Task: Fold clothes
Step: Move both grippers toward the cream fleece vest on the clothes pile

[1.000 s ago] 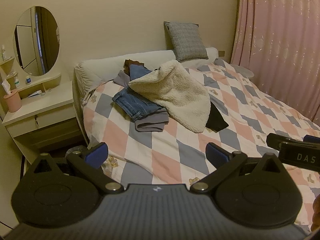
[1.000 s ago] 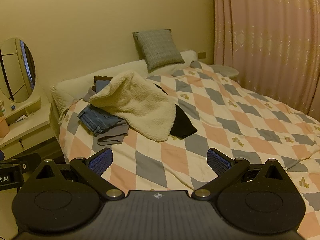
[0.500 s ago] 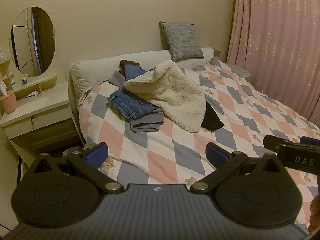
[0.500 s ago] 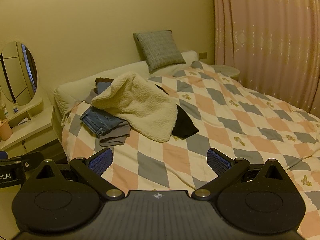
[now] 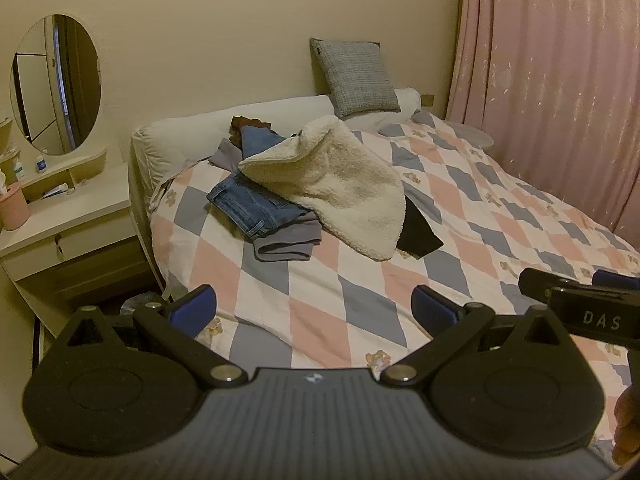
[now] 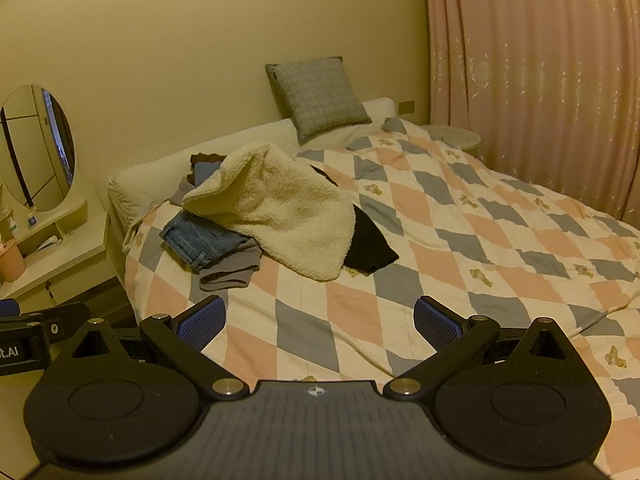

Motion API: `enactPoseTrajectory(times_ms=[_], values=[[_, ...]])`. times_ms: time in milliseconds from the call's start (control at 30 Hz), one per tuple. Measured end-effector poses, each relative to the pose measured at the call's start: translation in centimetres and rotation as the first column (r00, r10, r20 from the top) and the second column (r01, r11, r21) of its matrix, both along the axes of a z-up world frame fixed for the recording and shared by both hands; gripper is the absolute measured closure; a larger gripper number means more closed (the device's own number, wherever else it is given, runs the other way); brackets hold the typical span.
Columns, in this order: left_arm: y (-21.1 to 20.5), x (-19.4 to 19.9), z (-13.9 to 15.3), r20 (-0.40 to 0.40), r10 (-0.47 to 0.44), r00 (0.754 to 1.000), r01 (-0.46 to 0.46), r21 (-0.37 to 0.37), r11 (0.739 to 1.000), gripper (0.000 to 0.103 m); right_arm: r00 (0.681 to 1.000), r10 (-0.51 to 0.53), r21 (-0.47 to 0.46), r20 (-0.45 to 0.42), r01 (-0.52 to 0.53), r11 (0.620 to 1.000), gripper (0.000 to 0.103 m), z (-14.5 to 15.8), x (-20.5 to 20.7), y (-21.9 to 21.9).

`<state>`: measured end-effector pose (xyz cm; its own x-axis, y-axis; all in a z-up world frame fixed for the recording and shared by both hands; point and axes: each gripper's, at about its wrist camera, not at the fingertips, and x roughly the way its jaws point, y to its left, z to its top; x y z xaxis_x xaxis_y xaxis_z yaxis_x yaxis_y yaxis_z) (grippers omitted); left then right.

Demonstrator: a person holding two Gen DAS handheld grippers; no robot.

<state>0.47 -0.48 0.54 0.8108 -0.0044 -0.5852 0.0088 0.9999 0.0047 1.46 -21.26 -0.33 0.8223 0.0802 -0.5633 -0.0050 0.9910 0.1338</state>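
Above the quilt (image 5: pixel 320 292), both hand-held grippers, left (image 5: pixel 314 306) and right (image 6: pixel 318 318), hover level, fingers spread, empty.

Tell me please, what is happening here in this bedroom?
A person holds a two-finger tool in each hand, facing a bed with a diamond-patterned quilt. Both the left tool and the right tool are open and hold nothing. A pile of clothes lies near the head of the bed: a cream fleece garment on top of blue jeans, a grey garment and a black garment. Nothing looks folded out yet; neither tool touches the pile.
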Motion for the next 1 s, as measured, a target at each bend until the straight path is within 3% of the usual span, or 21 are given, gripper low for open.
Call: enactPoseTrajectory(times_ms=[367, 1000], values=[[0.5, 3.4, -0.9, -0.023, -0.026, 0.999, 0.027, 0.022, 0.999, 0.000, 1.000, 0.000, 0.003, -0.011, 0.000, 1.000, 0.000, -0.6, 2.2, 0.5], [3.3, 16.0, -2.3, -0.108, -0.106, 0.988, 0.110, 0.026, 0.994, 0.000, 0.994, -0.081, 0.058, -0.076, 0.085, 0.995, 0.000, -1.9, 11.6, 2.1]])
